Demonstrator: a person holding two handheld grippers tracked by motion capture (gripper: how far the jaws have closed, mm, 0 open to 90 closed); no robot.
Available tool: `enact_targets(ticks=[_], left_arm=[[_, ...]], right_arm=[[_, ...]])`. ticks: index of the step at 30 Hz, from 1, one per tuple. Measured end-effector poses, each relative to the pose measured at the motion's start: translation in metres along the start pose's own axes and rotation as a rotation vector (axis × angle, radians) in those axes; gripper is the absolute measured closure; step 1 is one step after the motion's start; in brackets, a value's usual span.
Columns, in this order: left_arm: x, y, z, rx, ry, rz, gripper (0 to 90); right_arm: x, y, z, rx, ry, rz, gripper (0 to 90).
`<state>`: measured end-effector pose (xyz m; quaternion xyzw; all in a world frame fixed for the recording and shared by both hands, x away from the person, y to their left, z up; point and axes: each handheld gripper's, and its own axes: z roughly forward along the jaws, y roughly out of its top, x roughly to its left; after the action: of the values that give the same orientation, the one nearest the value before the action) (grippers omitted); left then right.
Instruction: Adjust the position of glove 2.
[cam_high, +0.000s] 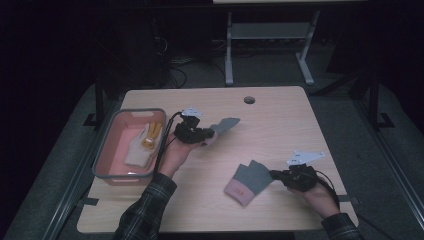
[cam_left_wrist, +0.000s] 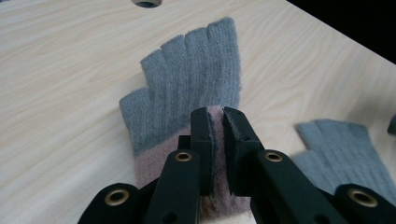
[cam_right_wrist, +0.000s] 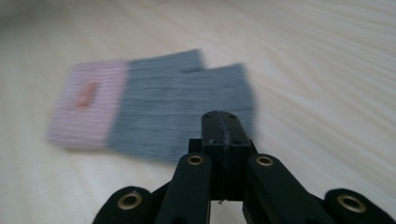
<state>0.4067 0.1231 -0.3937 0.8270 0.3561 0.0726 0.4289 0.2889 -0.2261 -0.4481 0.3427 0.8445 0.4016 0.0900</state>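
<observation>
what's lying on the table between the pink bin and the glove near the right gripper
In the high view, between the pink bin and that glove: the left gripper, shut on the other glove, and the person's forearm.

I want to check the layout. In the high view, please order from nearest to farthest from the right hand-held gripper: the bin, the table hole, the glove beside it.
1. Glove, just left of the right hand-held gripper.
2. Table hole, at the far edge.
3. Bin, at the left side.
</observation>
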Motion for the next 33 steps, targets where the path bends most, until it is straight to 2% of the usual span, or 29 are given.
enact_targets(ticks=[4, 6, 12, 18, 24, 26, 27, 30, 33], left_arm=[[-0.008, -0.005, -0.005, -0.015, -0.016, -0.005, 82.9], [-0.01, -0.008, -0.006, -0.023, -0.028, -0.014, 82.9], [-0.019, -0.018, -0.013, -0.031, -0.053, -0.014, 83.0], [-0.024, -0.027, -0.021, -0.04, -0.068, -0.012, 82.9], [-0.036, -0.031, -0.016, -0.032, -0.096, 0.032, 82.9], [-0.045, -0.031, -0.011, -0.025, -0.115, 0.057, 83.0], [-0.045, -0.031, -0.011, -0.025, -0.115, 0.057, 82.9], [-0.061, -0.033, -0.005, -0.004, -0.139, 0.094, 83.0], [-0.07, -0.034, -0.001, 0.01, -0.148, 0.099, 83.0]], right_arm=[[0.024, 0.0, 0.003, 0.032, 0.07, -0.045, 89.9], [0.031, -0.002, 0.007, 0.045, 0.094, -0.073, 89.9], [0.042, -0.001, 0.03, 0.116, 0.138, -0.091, 89.9], [0.047, 0.011, 0.045, 0.113, 0.149, -0.105, 89.9], [0.047, 0.015, 0.05, 0.109, 0.143, -0.101, 89.9], [0.046, 0.015, 0.05, 0.105, 0.139, -0.11, 90.0], [0.046, 0.015, 0.05, 0.105, 0.139, -0.11, 90.0], [0.045, 0.015, 0.051, 0.099, 0.137, -0.108, 89.9], [0.044, 0.015, 0.052, 0.099, 0.137, -0.106, 90.0]])
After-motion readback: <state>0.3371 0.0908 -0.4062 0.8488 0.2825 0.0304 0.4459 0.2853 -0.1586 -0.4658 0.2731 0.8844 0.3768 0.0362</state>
